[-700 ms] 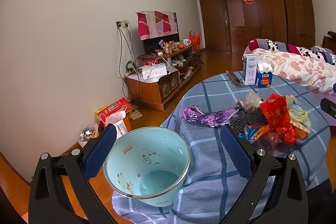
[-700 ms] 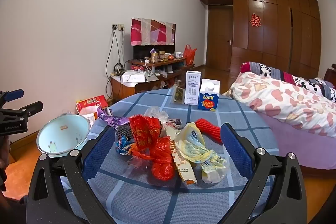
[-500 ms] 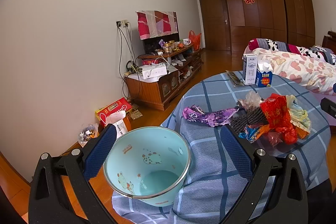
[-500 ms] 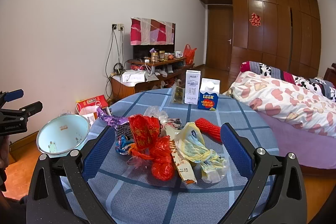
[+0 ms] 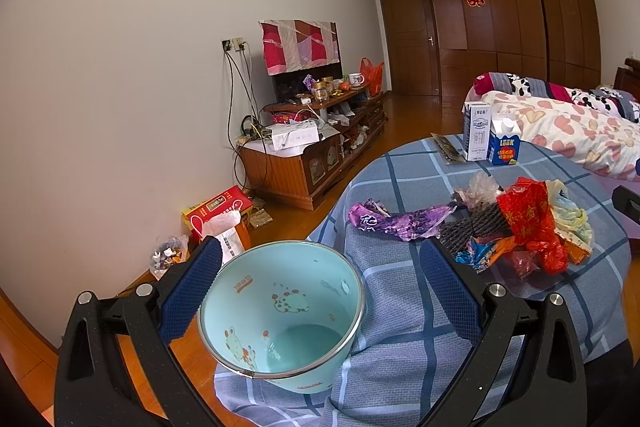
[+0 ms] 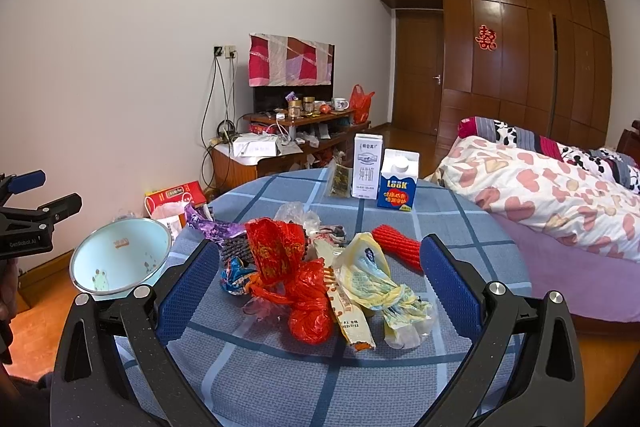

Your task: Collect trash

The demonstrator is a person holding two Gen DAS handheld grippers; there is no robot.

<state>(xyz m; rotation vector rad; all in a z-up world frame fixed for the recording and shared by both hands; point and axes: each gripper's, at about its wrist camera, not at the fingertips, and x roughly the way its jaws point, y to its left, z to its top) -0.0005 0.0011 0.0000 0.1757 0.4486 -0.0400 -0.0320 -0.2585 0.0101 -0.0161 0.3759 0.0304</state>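
1. Two grippers, both spread wide and holding nothing. Your left gripper (image 5: 320, 287) frames the bin (image 5: 280, 315); the bin's rim sits close to the left pad, but neither pad presses on it as far as the view shows.
2. Just right of the bin (still in the left view) lies the purple wrapper (image 5: 396, 223), long axis running left to right across the table (image 5: 400, 307), its near end toward the bin.
3. Further right is the main heap. Your right gripper (image 6: 320, 283) faces it squarely, with the red bag (image 6: 308, 303) between the pads and the yellow wrapper (image 6: 376, 279) just right of it, long axis running away from you.
4. My judgement: the right hand is nearer the heap, so it picks; the bin lies to its left, beyond the table's edge.
5. Two cartons (image 6: 380, 179) stand upright at the far side, well apart from the heap.
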